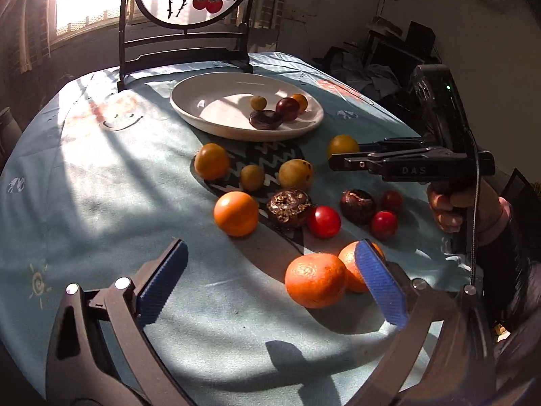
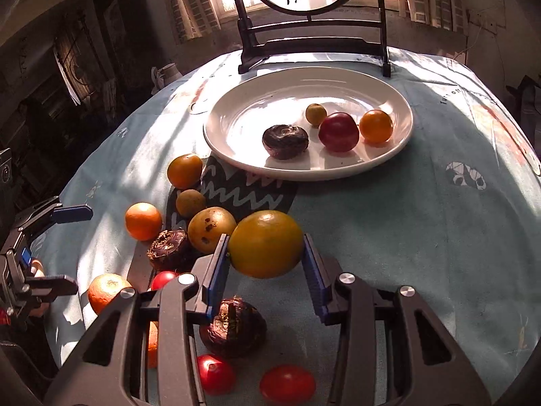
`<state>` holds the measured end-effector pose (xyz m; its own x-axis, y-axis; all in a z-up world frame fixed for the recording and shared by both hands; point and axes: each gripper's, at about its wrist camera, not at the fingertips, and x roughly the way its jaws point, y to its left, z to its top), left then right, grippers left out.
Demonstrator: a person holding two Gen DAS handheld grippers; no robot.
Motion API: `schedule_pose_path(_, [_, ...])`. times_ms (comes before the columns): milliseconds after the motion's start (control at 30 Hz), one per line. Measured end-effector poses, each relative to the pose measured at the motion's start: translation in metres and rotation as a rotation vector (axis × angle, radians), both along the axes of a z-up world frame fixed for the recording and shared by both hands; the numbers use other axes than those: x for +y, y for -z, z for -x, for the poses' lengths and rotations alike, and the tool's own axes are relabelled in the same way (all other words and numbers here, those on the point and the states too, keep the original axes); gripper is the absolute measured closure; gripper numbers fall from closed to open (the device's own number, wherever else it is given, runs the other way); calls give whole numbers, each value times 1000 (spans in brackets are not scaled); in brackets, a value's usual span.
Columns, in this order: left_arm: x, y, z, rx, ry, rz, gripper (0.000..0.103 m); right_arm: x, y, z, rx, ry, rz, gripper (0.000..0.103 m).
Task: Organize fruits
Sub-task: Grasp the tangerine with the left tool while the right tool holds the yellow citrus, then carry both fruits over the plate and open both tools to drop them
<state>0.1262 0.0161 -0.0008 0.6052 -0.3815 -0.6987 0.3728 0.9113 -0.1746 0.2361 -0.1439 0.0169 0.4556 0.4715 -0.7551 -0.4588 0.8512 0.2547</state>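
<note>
Sunlit tablecloth: my right gripper clamps a yellow-orange fruit between its pads, plate next; left gripper gapes empty.

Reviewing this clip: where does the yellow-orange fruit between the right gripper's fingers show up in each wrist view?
Left wrist view: the yellow-orange fruit sits right of centre, at the tip of the right gripper, just below the plate.
Right wrist view: the same fruit sits low centre, clamped between the blue pads.
Shared landmark: the white plate behind it.
</note>
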Motion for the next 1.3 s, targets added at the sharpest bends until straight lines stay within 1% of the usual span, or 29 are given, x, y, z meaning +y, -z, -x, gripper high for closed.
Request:
schedule_pose_path(100, [-12, 11, 1, 36, 41, -32, 4, 0, 0, 1, 4, -1, -7, 60])
schedule_pose_path(167, [-15, 16, 0, 51, 59, -38, 7, 1, -1, 2, 0, -4, -8, 60])
schedule_pose_path(200, [-16, 17, 1, 54, 68, -34, 9, 1, -1, 2, -1, -4, -8, 60])
schedule_pose_path(233, [-16, 17, 0, 56, 78, -31, 15, 1, -2, 3, -1, -5, -8, 60])
schedule_pose_path(267, [-17, 18, 0, 62, 90, -28, 19, 0, -2, 3, -2, -3, -9, 60])
schedule_pose_path(333, [-20, 22, 0, 77, 110, -28, 31, 0, -2, 3, -3, -2, -9, 60])
schedule_pose_path(400, [-23, 26, -2, 98, 122, -35, 39, 0, -3, 4, -6, -1, -12, 60])
schedule_pose_path(567, [-21, 28, -2, 108, 135, -5, 44, -1, -5, 6, -14, -1, -18, 60])
schedule_pose_path(667, [-20, 28, -1, 119, 154, 20, 54, -2, -6, 7, -16, -3, -23, 60])
schedule_pose_path(700, [-19, 28, -1, 121, 155, 24, 56, -2, -7, 8, -17, -3, -24, 60])
schedule_pose_path(900, [-19, 27, 0, 122, 149, 25, 57, -3, -9, 9, -23, -2, -33, 60])
schedule_pose_path(1000, [-16, 17, -3, 103, 124, 27, 57, -6, -11, 9, -35, 5, -49, 60])
schedule_pose_path(1067, [-12, 4, -9, 74, 102, 48, 57, -8, -15, 8, -58, 14, -63, 60])
schedule_pose_path(1133, [-9, -11, -20, 34, 65, 65, 57, -11, -20, 7, -101, 32, -76, 60])
schedule_pose_path(1200, [-9, -28, -37, -11, 18, 73, 57, -12, -28, 3, -155, 60, -95, 60])
schedule_pose_path(1300, [-11, -48, -73, -74, -56, 69, 57, -15, -36, -14, -191, 104, -129, 60])
